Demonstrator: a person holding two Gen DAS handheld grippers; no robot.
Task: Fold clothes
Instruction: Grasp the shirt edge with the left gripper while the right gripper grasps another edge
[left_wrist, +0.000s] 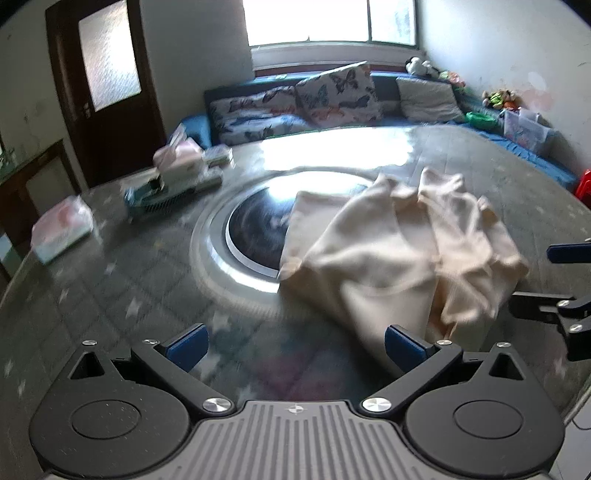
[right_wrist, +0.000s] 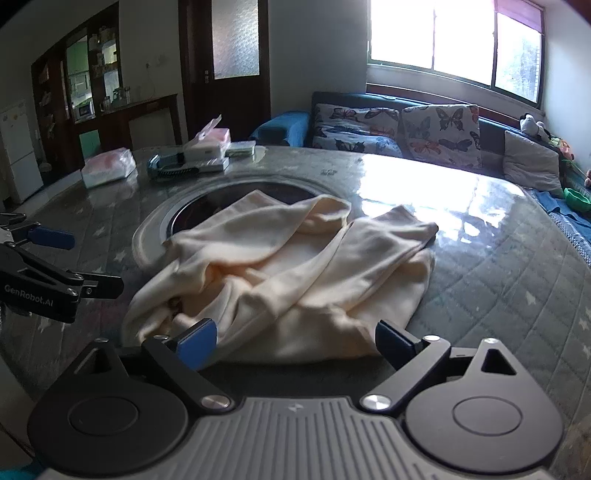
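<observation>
A cream garment (left_wrist: 399, 251) lies crumpled on the round table, partly over the dark inset disc (left_wrist: 255, 232). It also shows in the right wrist view (right_wrist: 288, 266). My left gripper (left_wrist: 295, 347) is open and empty, just left of the garment's near edge; it shows at the left of the right wrist view (right_wrist: 79, 264). My right gripper (right_wrist: 295, 345) is open and empty, at the garment's near hem; it shows at the right edge of the left wrist view (left_wrist: 546, 275).
The table (right_wrist: 498, 280) has a quilted grey cover. Tissue packs (right_wrist: 107, 166), a box (right_wrist: 207, 144) and a comb-like tool (right_wrist: 173, 166) sit at its far left. A sofa with butterfly cushions (right_wrist: 399, 129) stands behind.
</observation>
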